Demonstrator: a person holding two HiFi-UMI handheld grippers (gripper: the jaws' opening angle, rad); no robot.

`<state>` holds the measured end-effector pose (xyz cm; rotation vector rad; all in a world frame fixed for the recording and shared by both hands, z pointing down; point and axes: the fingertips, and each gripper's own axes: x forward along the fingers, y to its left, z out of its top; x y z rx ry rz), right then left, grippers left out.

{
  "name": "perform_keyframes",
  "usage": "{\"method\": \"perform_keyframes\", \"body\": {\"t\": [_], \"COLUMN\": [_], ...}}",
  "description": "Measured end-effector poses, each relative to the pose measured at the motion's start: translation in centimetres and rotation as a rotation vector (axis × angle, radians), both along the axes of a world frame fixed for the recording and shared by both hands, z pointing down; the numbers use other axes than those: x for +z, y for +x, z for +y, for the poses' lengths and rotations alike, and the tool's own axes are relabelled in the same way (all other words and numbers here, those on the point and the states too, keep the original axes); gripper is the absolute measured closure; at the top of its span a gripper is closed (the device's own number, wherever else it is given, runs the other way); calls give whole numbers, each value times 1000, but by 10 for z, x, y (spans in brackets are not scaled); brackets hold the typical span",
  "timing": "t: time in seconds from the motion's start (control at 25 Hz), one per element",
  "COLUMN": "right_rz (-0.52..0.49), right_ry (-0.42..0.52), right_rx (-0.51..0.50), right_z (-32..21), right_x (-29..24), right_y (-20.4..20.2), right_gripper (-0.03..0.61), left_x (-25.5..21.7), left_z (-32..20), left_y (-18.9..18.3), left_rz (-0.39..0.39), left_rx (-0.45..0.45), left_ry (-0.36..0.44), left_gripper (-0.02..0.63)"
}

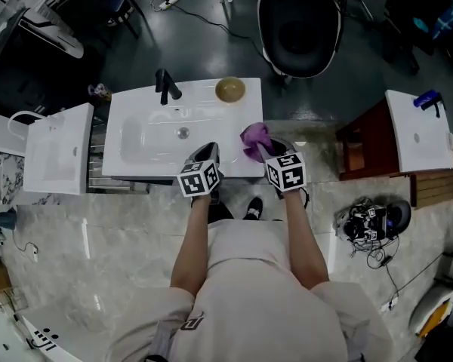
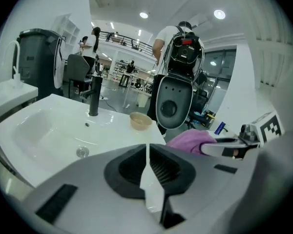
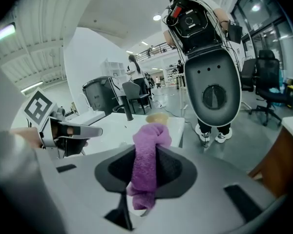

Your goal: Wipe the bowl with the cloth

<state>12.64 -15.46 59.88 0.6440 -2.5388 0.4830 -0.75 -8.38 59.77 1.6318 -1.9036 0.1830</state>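
Purple cloth sits pinched in the right gripper with a wad standing proud, ready for wiping, while the left gripper, closed on nothing, is free, likely to steady the bowl, which stands untouched at the sink's far corner.

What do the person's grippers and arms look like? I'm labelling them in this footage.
The left gripper and right gripper each carry a white cube printed with black square markers. Their bodies are light grey, with black ribbed pads lining the jaws. The person wears a pale beige short-sleeved top, leaving the forearms bare.
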Motion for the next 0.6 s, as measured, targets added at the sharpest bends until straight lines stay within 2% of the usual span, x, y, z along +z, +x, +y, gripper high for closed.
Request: {"method": "perform_keyframes", "body": {"t": [0.08,0.6], "right_rz": [2,-21], "right_ry": [-3,-32], "right_rx": [-7,-22], "right_z": [0,3], "right_x": [2,5], "right_y": [2,-6], "right_gripper": [486,486], "left_x": [0,-16], "left_z": [-1,-8], "left_y": [4,5], "left_rz": [2,-31], "left_rx": [5,29], "left_ry": [10,30], "left_gripper": [607,607]}}
